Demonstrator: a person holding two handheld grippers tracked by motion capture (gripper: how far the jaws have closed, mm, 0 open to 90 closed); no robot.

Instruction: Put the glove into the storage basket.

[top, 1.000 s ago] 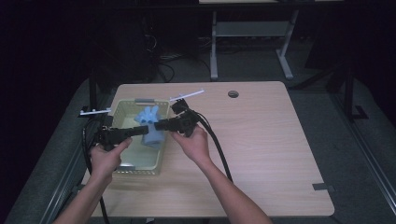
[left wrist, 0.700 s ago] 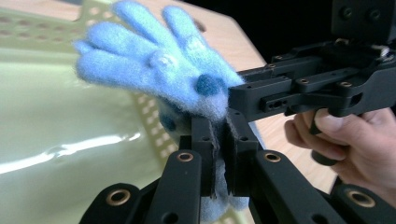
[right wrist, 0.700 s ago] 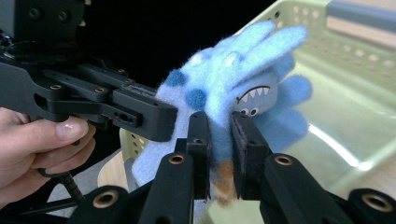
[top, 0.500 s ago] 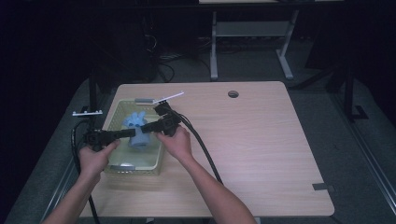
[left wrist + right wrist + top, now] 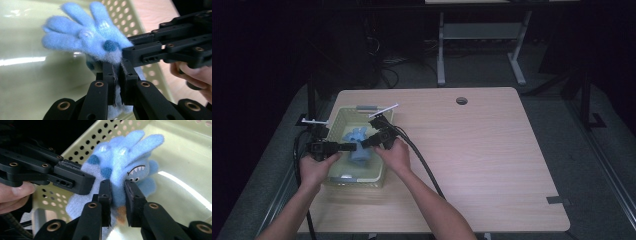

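1. Pale green plastic basket with perforated walls (image 5: pixel 337 117), resting on the left part of a light wooden table (image 5: pixel 492 150), near its left edge.
2. Inside the basket: a fuzzy blue plush glove with a small shark-toothed face and darker blue spots (image 5: pixel 357 140), lifted above the smooth basket floor, fingers spread.
3. Seen up close in the left gripper view as the same blue plush glove (image 5: pixel 87 40), fingers fanned up and to the left, the basket's holed wall (image 5: pixel 125 17) behind it.
4. Left black two-jaw gripper (image 5: pixel 346 147), held in the left hand (image 5: pixel 316 167), reaching in over the basket's left wall; jaws closed tight on a thin fold of the glove's lower fabric (image 5: pixel 116 75).
5. Right black two-jaw gripper (image 5: pixel 368 142), held in the right hand (image 5: pixel 394 156), coming in from the basket's right side; jaws clamped on a thicker fold of the glove (image 5: pixel 117 197), just below the toothed face (image 5: pixel 136 173).
6. Both grippers meeting at the glove, tips just beside each other, above the middle of the basket.
7. Black cable (image 5: pixel 422 160) trailing from the right gripper across the tabletop toward the near edge.
8. Small dark round hole (image 5: pixel 461 100) in the tabletop near the far edge, well apart from the basket.
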